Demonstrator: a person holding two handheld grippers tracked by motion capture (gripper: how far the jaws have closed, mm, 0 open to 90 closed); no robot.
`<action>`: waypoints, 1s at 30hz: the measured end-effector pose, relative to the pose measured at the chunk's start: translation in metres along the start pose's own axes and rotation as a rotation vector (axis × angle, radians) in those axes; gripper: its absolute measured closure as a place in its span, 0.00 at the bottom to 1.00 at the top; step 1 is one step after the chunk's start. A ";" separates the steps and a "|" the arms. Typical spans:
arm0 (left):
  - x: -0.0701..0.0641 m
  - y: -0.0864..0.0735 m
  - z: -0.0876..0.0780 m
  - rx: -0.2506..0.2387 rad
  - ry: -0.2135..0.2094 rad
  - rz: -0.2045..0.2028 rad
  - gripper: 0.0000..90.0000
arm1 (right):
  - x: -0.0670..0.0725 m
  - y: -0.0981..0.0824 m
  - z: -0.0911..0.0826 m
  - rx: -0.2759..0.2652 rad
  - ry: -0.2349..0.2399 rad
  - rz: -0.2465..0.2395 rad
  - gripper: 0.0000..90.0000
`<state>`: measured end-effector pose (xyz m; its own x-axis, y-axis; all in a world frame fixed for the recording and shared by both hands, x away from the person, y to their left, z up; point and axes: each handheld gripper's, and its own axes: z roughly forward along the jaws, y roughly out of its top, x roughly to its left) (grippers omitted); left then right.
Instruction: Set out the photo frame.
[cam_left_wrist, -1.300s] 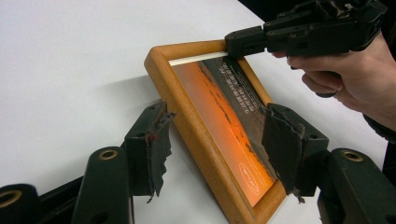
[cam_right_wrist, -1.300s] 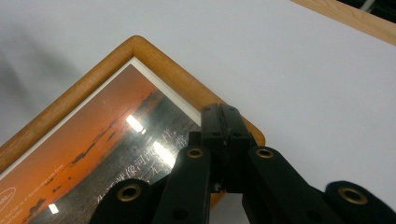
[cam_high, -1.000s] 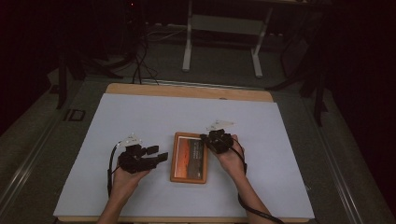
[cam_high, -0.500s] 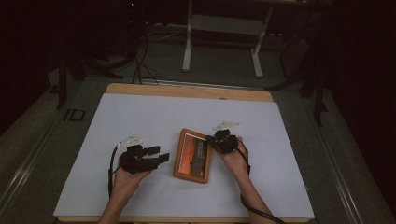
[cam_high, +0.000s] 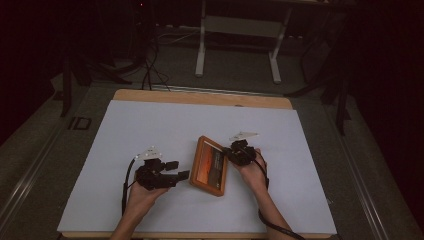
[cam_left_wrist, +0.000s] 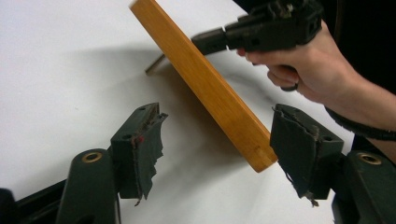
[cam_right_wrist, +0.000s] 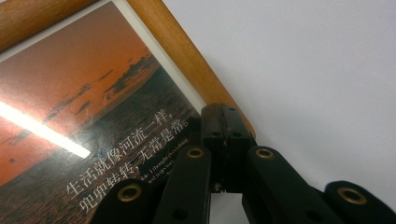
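frame (cam_high: 210, 165) on table (cam_high: 150, 125) | left claw (cam_high: 181, 170) left of it | right claw (cam_high: 230, 152) right

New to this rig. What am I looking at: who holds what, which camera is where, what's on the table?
No robot arm here: a person holds a two-jaw tool in each hand. The high view looks down from above the person's side; the other two cameras ride on the grippers and look along their black jaws.

On the white table is a wooden picture frame with a sunset photo and Chinese text, tilted with its right side raised.

The right gripper is shut on the frame's right edge; in the right gripper view its jaws meet over the wooden border. It shows again across the frame in the left gripper view.

The left gripper sits just left of the frame. Its jaws have just been opening and now stand wide, with the frame's near corner between them, close to one pad but not pinched.
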<state>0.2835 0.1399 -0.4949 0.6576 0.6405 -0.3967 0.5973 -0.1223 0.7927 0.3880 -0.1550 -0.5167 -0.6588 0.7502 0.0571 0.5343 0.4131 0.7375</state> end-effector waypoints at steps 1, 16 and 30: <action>0.000 0.000 0.000 0.000 0.000 0.000 0.37 | 0.000 0.000 0.000 0.000 0.000 0.000 1.00; -0.019 -0.005 0.026 0.067 -0.029 0.000 0.33 | 0.000 -0.002 0.000 -0.011 0.004 0.012 1.00; -0.021 -0.009 0.041 0.112 -0.045 -0.021 0.47 | 0.000 -0.002 0.000 -0.014 0.002 0.014 1.00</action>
<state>0.2833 0.0959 -0.5124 0.6628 0.6093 -0.4352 0.6571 -0.1947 0.7282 0.3869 -0.1562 -0.5182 -0.6525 0.7546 0.0690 0.5359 0.3952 0.7461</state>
